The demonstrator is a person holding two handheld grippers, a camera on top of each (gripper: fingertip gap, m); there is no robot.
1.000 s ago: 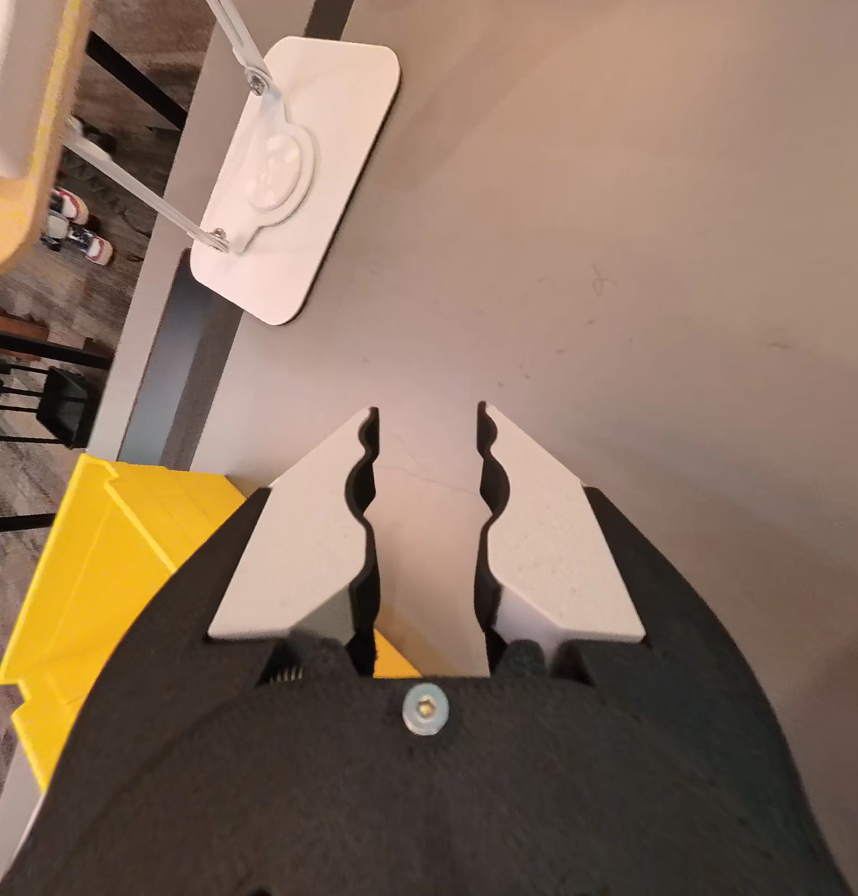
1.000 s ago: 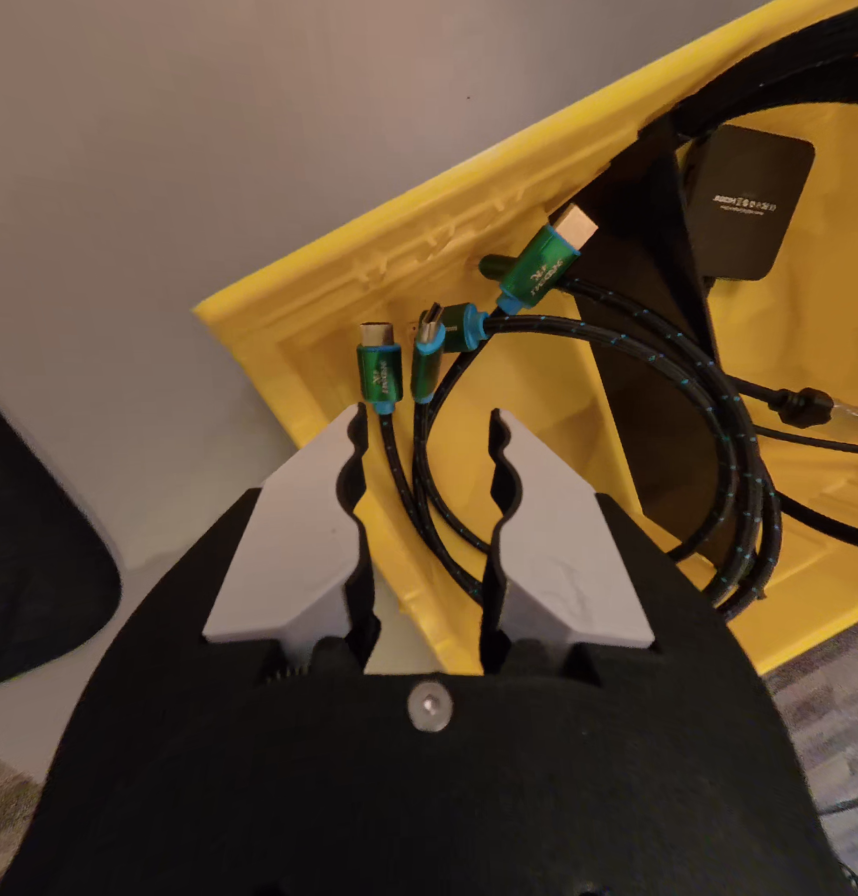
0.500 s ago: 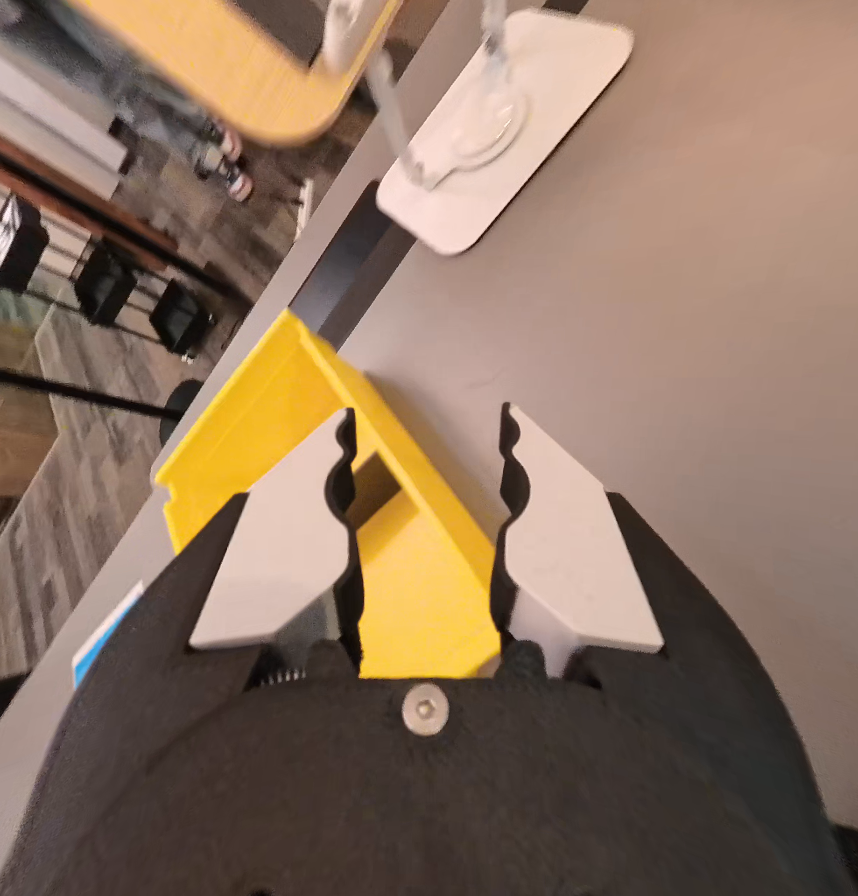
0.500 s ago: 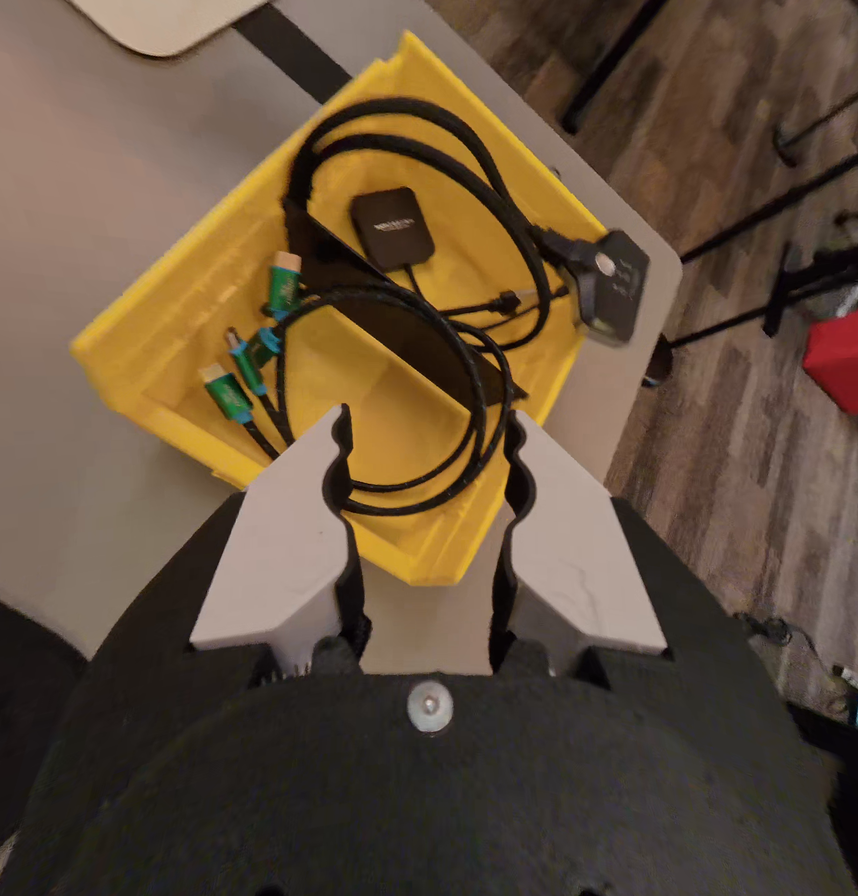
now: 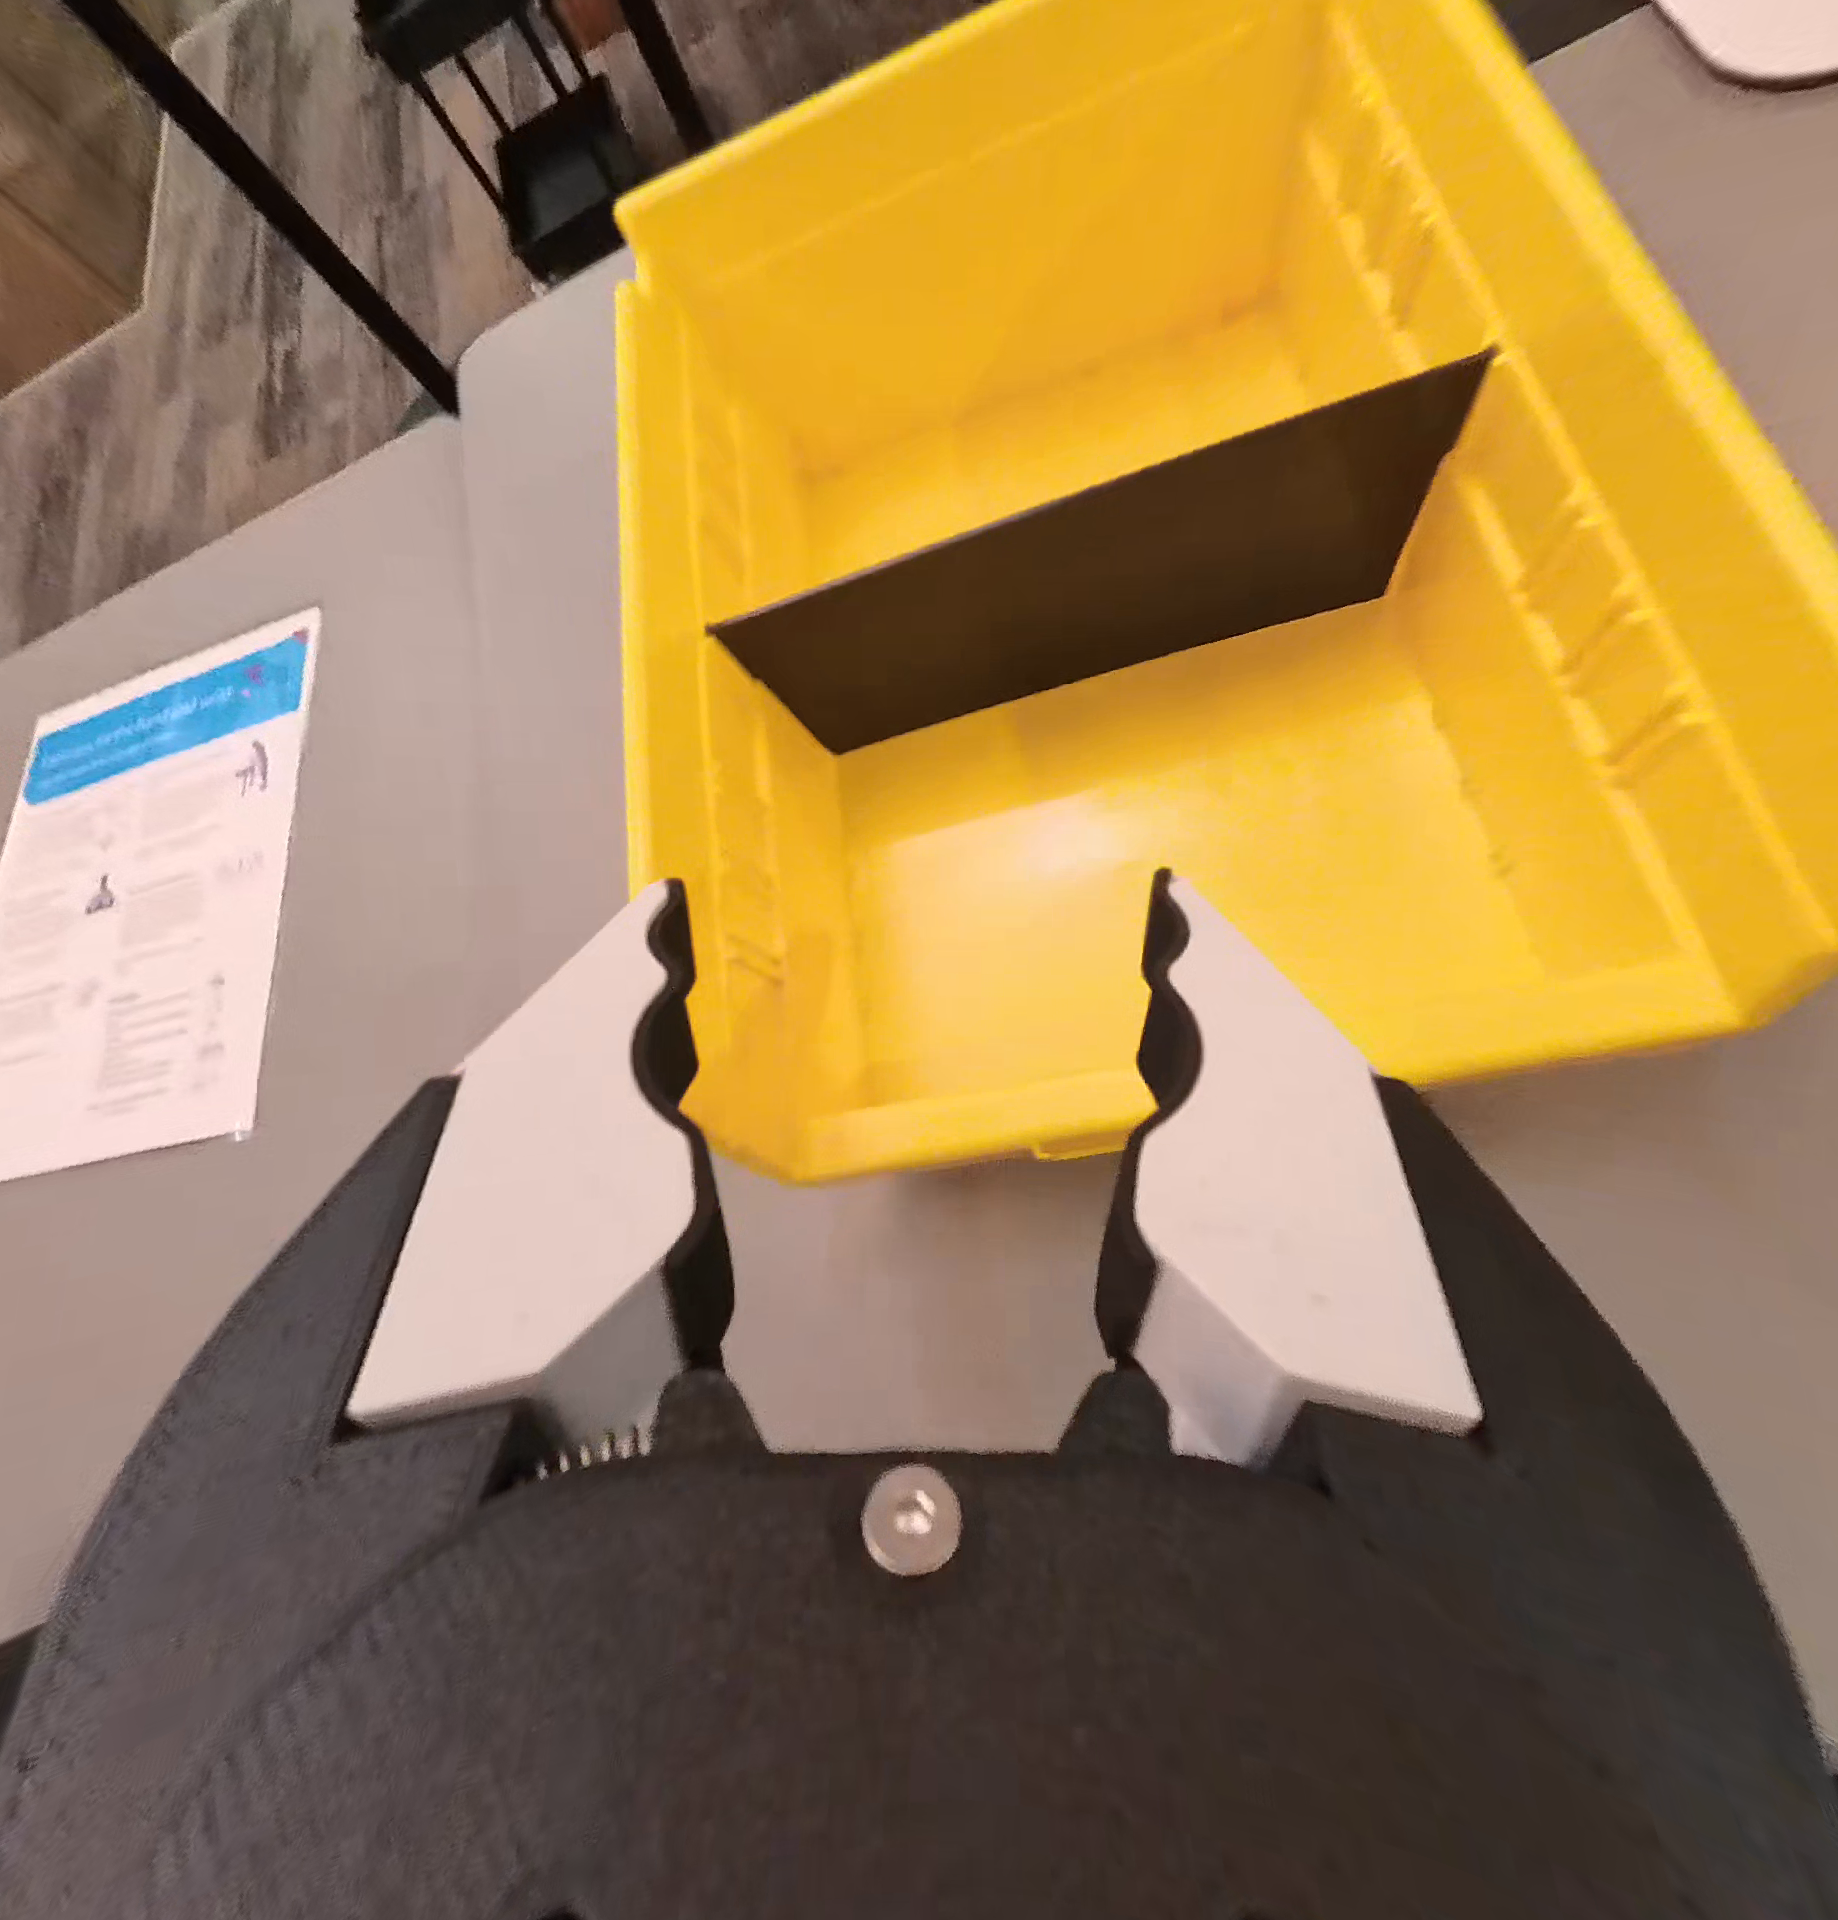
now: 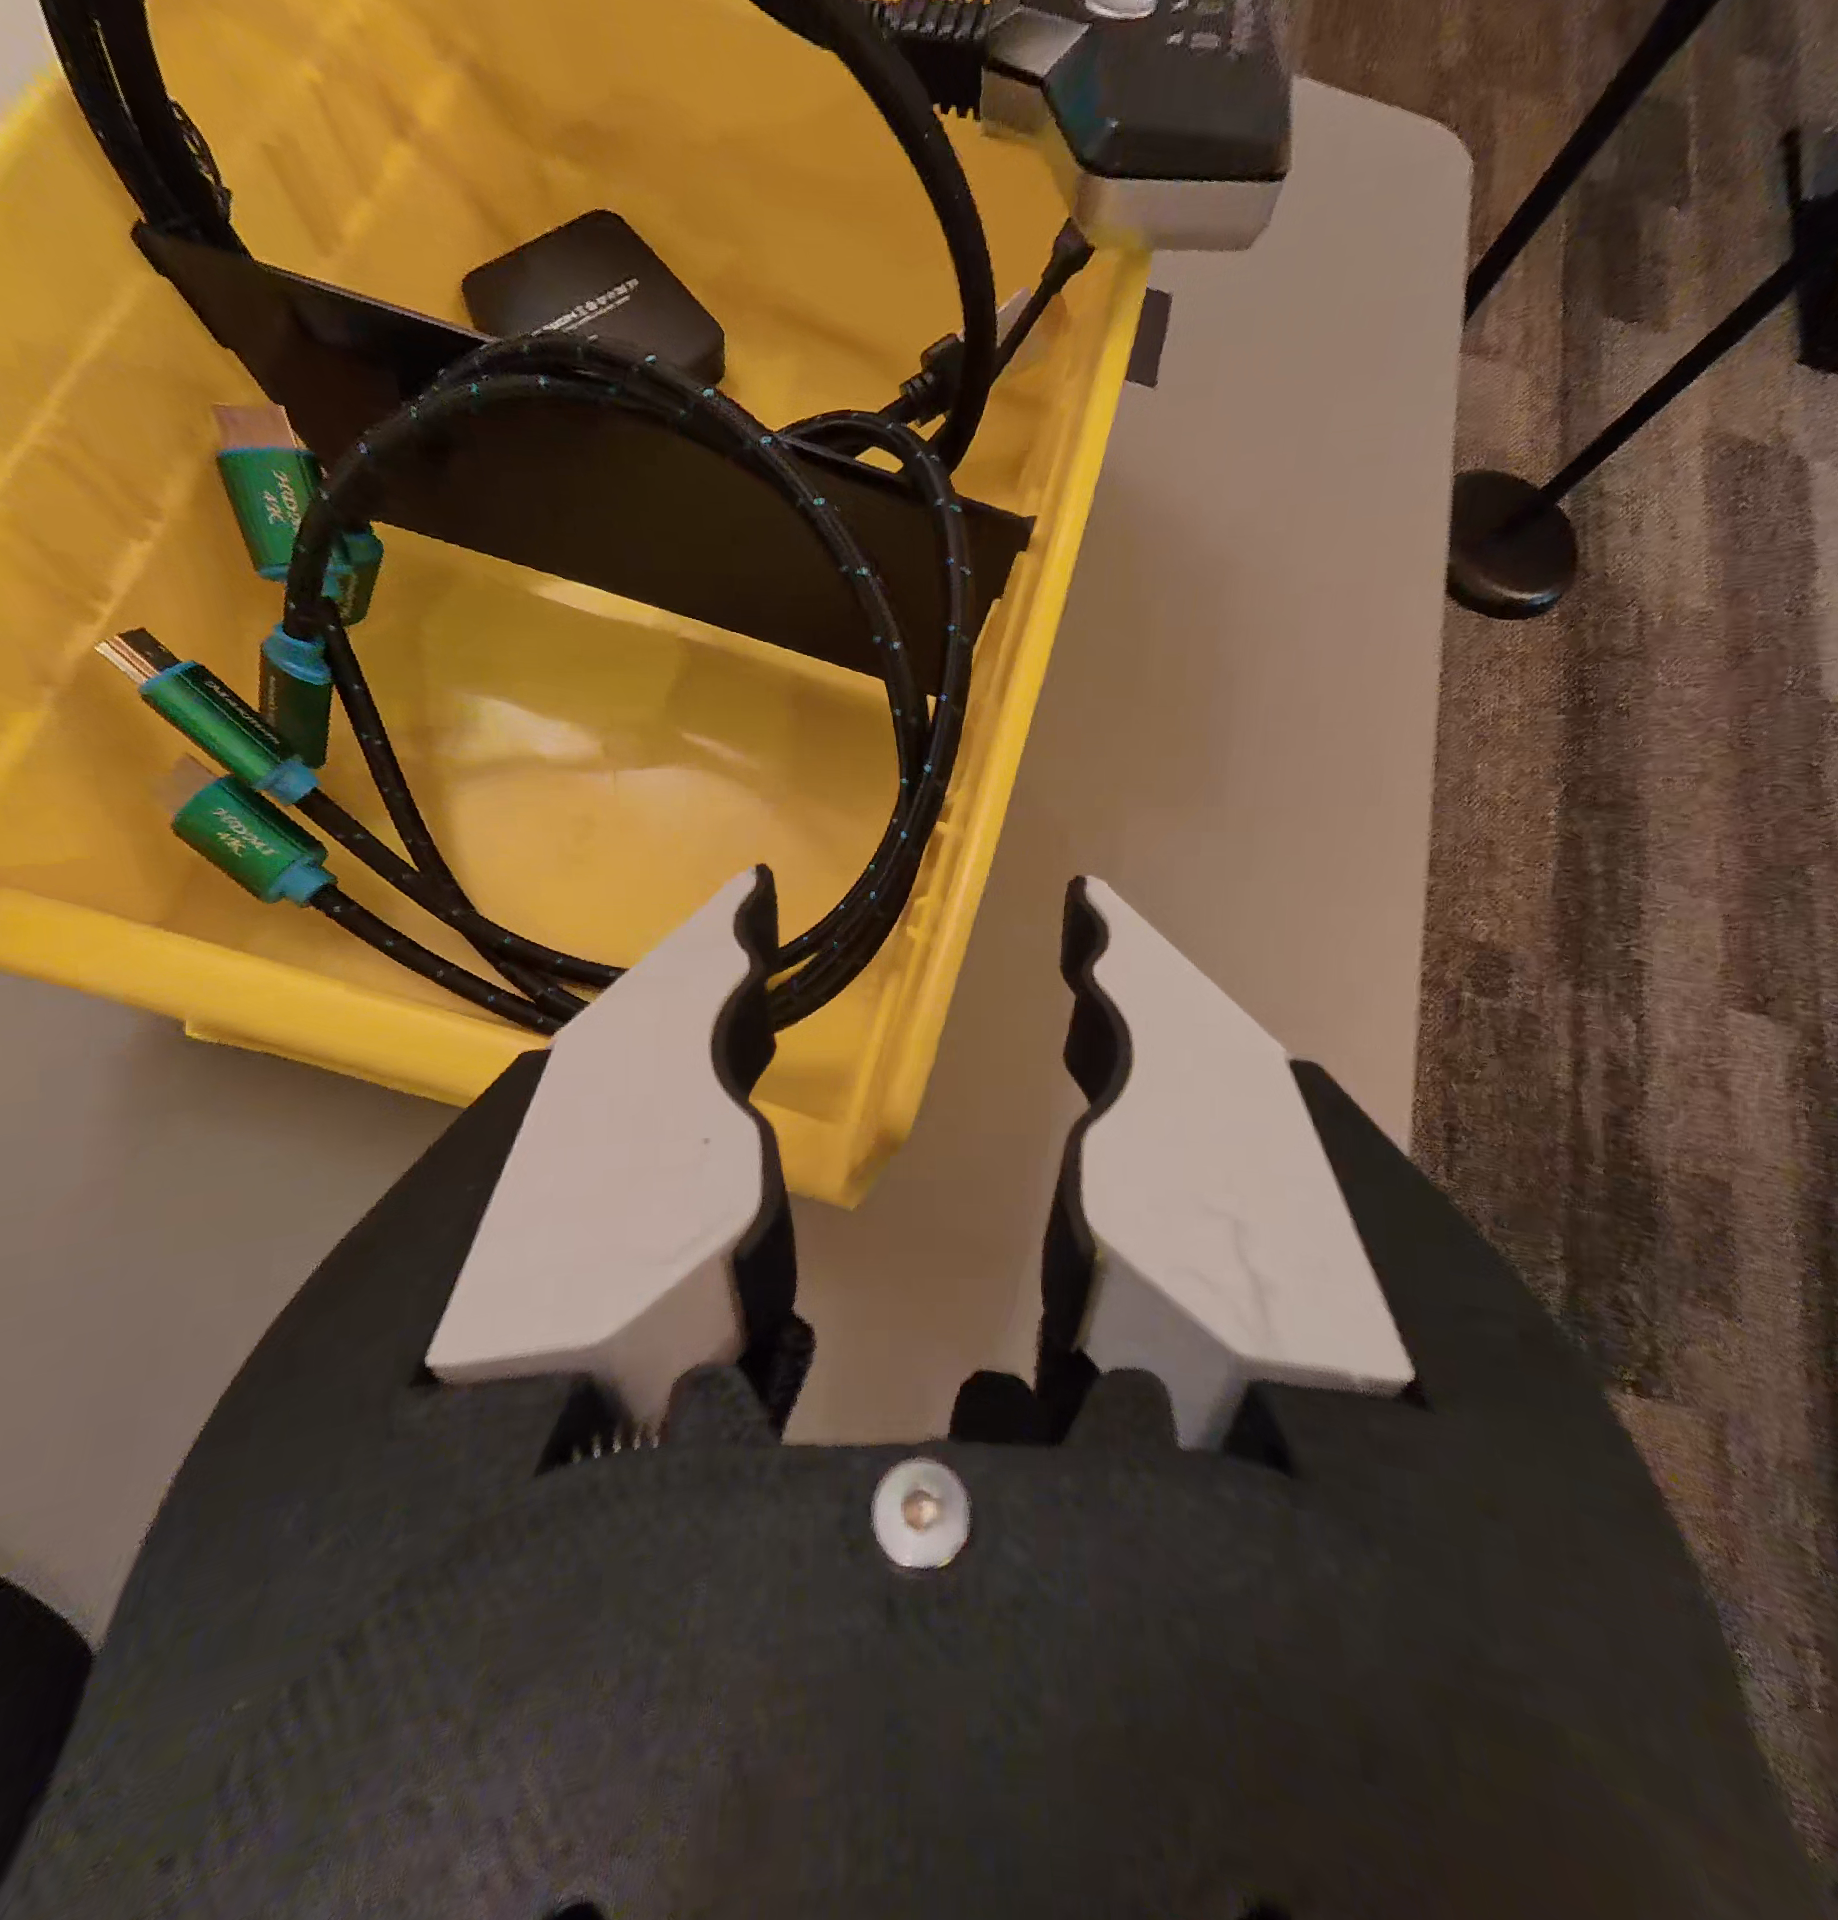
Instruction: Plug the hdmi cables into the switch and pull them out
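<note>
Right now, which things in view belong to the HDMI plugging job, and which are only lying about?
For the job:
- HDMI cables, green plugs, in the cable bin
- switch on that bin's far rim
- left gripper and right gripper, jaws open, holding nothing

Lying about:
- empty bin with black divider
- printed sheet
- small black box

The setting is an office or lab workspace. A grey laminate table (image 5: 458, 644) carries a printed instruction sheet (image 5: 136, 894) at frame left; grey wood-pattern flooring (image 6: 1663, 831) and black metal stand legs (image 6: 1580, 312) occupy the right.
</note>
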